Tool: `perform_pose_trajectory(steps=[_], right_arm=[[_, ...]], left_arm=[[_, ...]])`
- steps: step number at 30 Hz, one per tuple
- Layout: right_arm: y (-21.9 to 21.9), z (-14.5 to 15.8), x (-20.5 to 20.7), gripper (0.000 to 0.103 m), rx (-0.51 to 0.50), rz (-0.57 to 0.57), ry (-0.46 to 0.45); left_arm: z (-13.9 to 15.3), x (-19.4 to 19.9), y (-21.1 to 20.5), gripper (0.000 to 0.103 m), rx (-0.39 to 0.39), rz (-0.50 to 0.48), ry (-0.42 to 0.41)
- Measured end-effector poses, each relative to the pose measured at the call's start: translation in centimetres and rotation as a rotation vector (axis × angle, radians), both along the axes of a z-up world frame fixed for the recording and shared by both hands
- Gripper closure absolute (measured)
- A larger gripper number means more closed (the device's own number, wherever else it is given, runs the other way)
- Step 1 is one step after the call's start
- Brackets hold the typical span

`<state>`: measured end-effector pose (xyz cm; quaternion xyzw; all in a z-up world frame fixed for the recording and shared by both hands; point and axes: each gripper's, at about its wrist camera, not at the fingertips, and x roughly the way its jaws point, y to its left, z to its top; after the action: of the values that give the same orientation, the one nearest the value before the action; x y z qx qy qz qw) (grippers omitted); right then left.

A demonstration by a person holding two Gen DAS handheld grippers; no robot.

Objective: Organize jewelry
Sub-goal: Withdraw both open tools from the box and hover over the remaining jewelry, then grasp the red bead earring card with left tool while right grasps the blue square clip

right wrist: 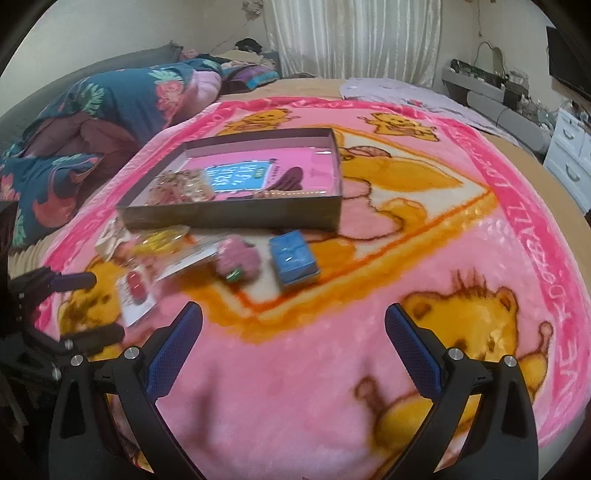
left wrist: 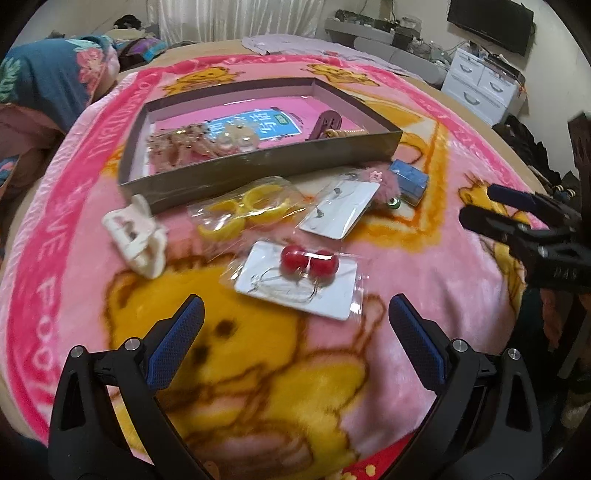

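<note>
A shallow grey box point(left wrist: 258, 168) point(right wrist: 229, 218) lies on the pink bear blanket and holds pale beaded jewelry point(left wrist: 195, 144) and a dark hair clip point(left wrist: 325, 123). In front of it lie red ball earrings on a white card point(left wrist: 308, 275) point(right wrist: 136, 290), a second earring card point(left wrist: 340, 210), yellow bangles in a bag point(left wrist: 243, 208), a cream hair claw point(left wrist: 138, 236), a pink fluffy piece point(left wrist: 384, 184) point(right wrist: 238, 262) and a blue box point(left wrist: 410, 181) point(right wrist: 293, 258). My left gripper point(left wrist: 295, 321) is open, just short of the red earrings. My right gripper point(right wrist: 293, 328) is open and empty, short of the blue box.
Folded floral bedding point(right wrist: 110, 107) lies at the back left of the bed. A lilac cloth point(right wrist: 399, 92) lies at the far side. White drawers point(left wrist: 484, 81) and a wall TV point(left wrist: 491, 22) stand at the right. The right gripper shows at the left view's right edge point(left wrist: 517, 218).
</note>
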<state>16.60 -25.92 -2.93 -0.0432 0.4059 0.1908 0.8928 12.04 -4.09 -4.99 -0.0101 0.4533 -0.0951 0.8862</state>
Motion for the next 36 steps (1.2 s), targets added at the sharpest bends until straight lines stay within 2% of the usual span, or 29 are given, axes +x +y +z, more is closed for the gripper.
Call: perform_pose_trajectory(steps=[4,8,14,16,20,22,27,36], right_arm=[[0.3,-1.0,1.8,0.006,-0.029,0.004,0.036],[1.5,-2.3,3.0,0.016,-0.085,0.035,0.076],[2.6,-3.3,4.2,0.024,-0.147,0.060,0.082],[2.8,-3.5,4.5,0.029,-0.153,0.064,0.086],[3.1,-3.6,5.2,0.036,-0.153,0.072,0.088],[3.3,-3.6,5.4,0.042,-0.155,0.084,0.088],[3.6,-3.7,5.8,0.067,-0.121,0.105,0.103],[1.5,-1.9,4.7,0.069,-0.015,0.049,0.062]], left_arm=[[-1.2,1.3,-0.6,0.010,0.009,-0.003,0.025],[-1.9,2.0,-0.4,0.010,0.004,0.012,0.034],[-1.9,2.6,-0.9,0.011,0.013,0.007,0.025],[-1.8,2.6,-1.1,0.016,0.019,-0.003,0.017],[-1.6,2.7,-1.1,0.020,0.012,-0.011,0.008],[-1.6,2.7,-1.1,0.025,0.005,-0.015,0.007],[-1.5,2.7,-0.9,0.026,-0.003,-0.019,0.008],[-1.0,1.8,0.3,0.026,-0.035,0.002,0.009]])
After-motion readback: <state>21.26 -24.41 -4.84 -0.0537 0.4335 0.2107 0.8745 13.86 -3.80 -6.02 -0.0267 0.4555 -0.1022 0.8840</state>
